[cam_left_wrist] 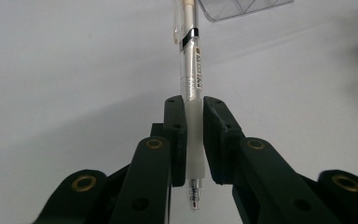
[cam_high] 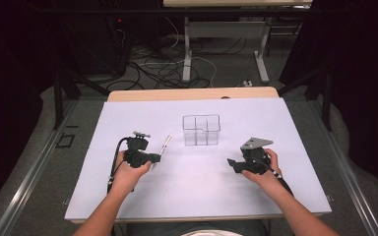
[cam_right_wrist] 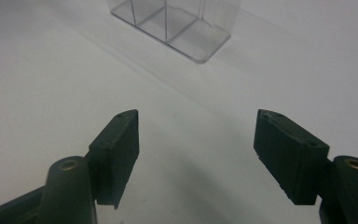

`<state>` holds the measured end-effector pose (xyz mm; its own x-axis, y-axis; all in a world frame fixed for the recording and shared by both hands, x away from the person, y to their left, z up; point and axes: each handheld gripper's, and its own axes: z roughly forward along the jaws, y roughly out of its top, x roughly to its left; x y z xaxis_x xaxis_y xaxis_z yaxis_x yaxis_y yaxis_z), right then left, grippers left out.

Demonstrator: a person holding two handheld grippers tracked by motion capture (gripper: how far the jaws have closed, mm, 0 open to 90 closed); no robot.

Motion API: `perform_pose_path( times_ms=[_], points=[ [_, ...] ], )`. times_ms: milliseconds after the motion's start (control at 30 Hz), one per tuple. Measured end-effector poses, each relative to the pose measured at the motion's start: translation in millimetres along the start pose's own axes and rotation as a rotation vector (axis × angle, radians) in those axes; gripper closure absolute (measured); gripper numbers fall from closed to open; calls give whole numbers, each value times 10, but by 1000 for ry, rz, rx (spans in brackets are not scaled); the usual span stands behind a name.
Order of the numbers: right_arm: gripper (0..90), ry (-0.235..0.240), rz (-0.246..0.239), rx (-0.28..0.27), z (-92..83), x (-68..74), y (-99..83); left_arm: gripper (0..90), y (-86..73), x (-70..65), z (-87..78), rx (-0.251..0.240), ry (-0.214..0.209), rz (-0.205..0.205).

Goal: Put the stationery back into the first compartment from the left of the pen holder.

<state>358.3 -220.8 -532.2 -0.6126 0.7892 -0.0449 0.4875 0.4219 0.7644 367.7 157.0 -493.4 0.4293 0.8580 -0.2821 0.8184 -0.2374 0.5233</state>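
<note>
A clear pen (cam_high: 165,146) with a white grip points away toward the back of the table. My left gripper (cam_high: 155,158) is shut on the pen (cam_left_wrist: 191,70) at its grip section, and the writing tip sticks out behind the jaws toward the hand. In the left gripper view the left gripper (cam_left_wrist: 195,105) has both pads against the grip. A clear plastic divided container (cam_high: 201,130) stands upright mid-table; its base (cam_left_wrist: 242,7) shows just beyond the pen's far end. My right gripper (cam_high: 231,163) rests open to the right, with nothing between its jaws (cam_right_wrist: 196,121), facing the container (cam_right_wrist: 168,23).
A white sheet (cam_high: 192,196) covers the table, whose wooden edge (cam_high: 192,93) shows at the back. Cables and table legs (cam_high: 187,54) lie on the floor beyond. Bare white surface stretches between and in front of both hands.
</note>
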Motion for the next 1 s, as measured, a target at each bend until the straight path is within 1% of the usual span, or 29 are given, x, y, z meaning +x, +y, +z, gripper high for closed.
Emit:
perform_pose_path(
  times_ms=[33, 67, 100, 133, 167, 233, 267, 300, 333, 367, 433, 467, 500, 533, 567, 600, 633, 700, 733, 767, 833, 867, 900, 933, 1000],
  points=[
    [308, 12, -2, -18, 0, 6, 0, 803, -15, -1, -22, -2, -2, 6],
    [308, 13, -1, -41, 5, 16, -5, 803, -28, -5, -39, -3, -6, 3],
    [307, 18, -1, -52, 0, 21, -5, 803, -51, -3, -65, -3, -9, 14],
    [304, 18, -17, -67, -5, 26, -4, 803, -69, -1, -86, -2, -12, 21],
    [304, 20, -22, -59, -18, 34, 3, 803, -89, -13, -101, -6, -13, 11],
    [295, 28, -23, -79, -14, 61, 13, 803, -113, -12, -134, 1, -24, 27],
    [280, 24, -40, -78, -17, 77, 22, 803, -124, -18, -142, -3, -25, 26],
    [262, 25, -35, -72, -17, 94, 28, 803, -135, -27, -156, -3, -28, 29],
    [260, 21, -51, -55, -20, 113, 37, 803, -139, -29, -170, 2, -28, 34],
    [260, 24, -62, -48, -23, 125, 41, 803, -152, -38, -179, -4, -29, 30],
    [259, 15, -91, -48, -15, 171, 54, 803, -168, -47, -191, -4, -34, 30],
    [259, 12, -96, -46, -13, 193, 58, 803, -178, -48, -195, -1, -47, 34],
    [258, -2, -128, -44, -11, 219, 67, 803, -186, -55, -199, 1, -46, 37],
    [255, -15, -158, -27, -16, 240, 76, 803, -194, -64, -199, -1, -47, 30],
    [228, -18, -183, -25, -14, 255, 79, 803, -198, -68, -197, 0, -52, 34],
    [203, -18, -219, -16, -16, 284, 82, 803, -197, -68, -196, 6, -58, 45],
    [200, -17, -251, -9, -13, 300, 86, 802, -200, -83, -188, 4, -56, 36],
    [193, -21, -284, -4, -9, 342, 85, 803, -202, -99, -165, 9, -64, 46],
    [193, -26, -309, -6, -3, 369, 86, 802, -203, -107, -157, 14, -63, 49],
    [195, -31, -331, 0, -6, 381, 89, 803, -201, -111, -143, 23, -70, 65],
    [215, -49, -386, -12, 9, 413, 89, 803, -209, -151, -101, 26, -63, 64],
    [229, -52, -420, 9, 6, 435, 94, 802, -208, -157, -93, 35, -63, 76],
    [241, -57, -444, 14, 7, 446, 96, 803, -210, -180, -74, 34, -63, 77],
    [244, -56, -481, 18, 15, 463, 97, 803, -210, -192, -64, 34, -66, 78],
    [266, -60, -521, 22, 21, 489, 103, 803, -209, -228, -39, 41, -69, 92]
  ],
)
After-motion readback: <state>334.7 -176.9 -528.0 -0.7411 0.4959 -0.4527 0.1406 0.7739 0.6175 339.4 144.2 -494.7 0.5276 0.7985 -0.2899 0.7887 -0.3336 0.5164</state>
